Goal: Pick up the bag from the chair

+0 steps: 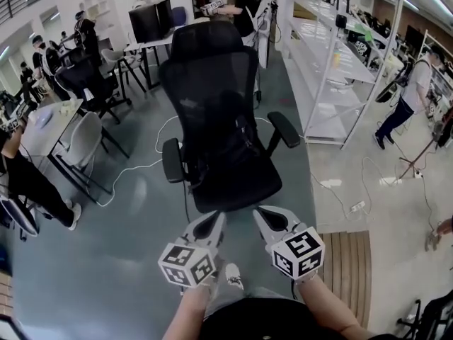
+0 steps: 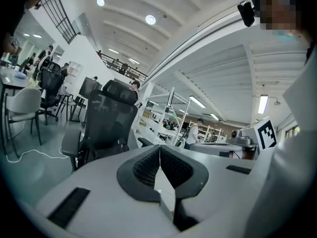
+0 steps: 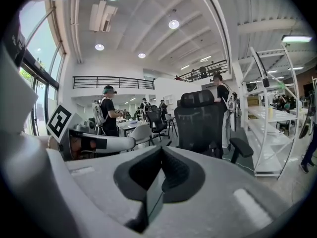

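1. Left gripper (image 1: 211,227): held low in the head view at 6 o'clock of the chair (image 1: 212,91). In the left gripper view its jaws stand pressed together, with nothing between them.
2. Right gripper (image 1: 269,219): just beside the left gripper, at its 3 o'clock. In the right gripper view we see its jaws closed too, tip to tip and empty.
3. Marker cubes: the left cube (image 1: 187,264) and the right cube (image 1: 299,252) sit behind the jaws, nearest the person's forearms.
4. Chair: a black mesh office chair facing the person. Its seat (image 1: 237,183) lies at 12 o'clock of both grippers, near them but not touching. The two armrests stand at 10 o'clock (image 1: 173,160) and 1 o'clock (image 1: 283,128) of the seat, and the backrest rises at 12 o'clock.
5. Bag: we cannot tell a bag apart from the dark seat in any of the three views, so we cannot place it on the chair.
6. In the left gripper view the chair appears at 10 o'clock of the jaw tips. In the right gripper view it appears at 1 o'clock.
7. Surroundings: a white shelving rack (image 1: 333,69) at 2 o'clock of the chair, a grey chair (image 1: 81,142) at 9 o'clock, a white cable (image 1: 134,172) on the floor between them, and wooden decking (image 1: 348,261) at 3 o'clock of the right gripper.
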`<state>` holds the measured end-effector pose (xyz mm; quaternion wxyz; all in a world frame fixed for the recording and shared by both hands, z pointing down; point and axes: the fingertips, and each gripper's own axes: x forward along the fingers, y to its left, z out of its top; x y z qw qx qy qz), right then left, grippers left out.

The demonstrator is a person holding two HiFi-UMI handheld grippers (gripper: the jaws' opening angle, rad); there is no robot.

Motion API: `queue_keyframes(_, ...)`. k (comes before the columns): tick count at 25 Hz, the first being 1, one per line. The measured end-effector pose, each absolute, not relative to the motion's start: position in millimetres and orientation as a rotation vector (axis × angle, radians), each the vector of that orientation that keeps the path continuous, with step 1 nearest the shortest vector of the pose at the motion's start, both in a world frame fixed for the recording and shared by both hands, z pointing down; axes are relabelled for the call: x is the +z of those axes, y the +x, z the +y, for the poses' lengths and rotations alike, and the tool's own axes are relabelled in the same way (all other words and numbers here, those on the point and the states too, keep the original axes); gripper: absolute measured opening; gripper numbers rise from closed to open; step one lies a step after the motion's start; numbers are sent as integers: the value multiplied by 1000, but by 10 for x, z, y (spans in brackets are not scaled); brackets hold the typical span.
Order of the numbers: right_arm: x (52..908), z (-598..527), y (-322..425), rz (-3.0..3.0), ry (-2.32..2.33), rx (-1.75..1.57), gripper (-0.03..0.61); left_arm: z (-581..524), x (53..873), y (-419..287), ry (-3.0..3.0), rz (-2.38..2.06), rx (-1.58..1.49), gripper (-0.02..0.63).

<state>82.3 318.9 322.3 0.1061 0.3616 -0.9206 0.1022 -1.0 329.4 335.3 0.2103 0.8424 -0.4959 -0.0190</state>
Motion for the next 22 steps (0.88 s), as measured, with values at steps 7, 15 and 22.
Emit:
queue_keyframes(7, 3344, 2461, 341, -2675, 1103, 288, -2, 2518, 3415, -533, 2343, -1389, -39, 17)
queue_keyframes(15, 3497, 1915, 83, -2643, 1098, 340, -2, 1978, 3629, -793, 2288, -1388, -27, 17)
queue_keyframes(22, 3601, 1306, 70, -2643, 1112, 338, -2, 1441, 3752, -882, 2279, -1400, -44, 17)
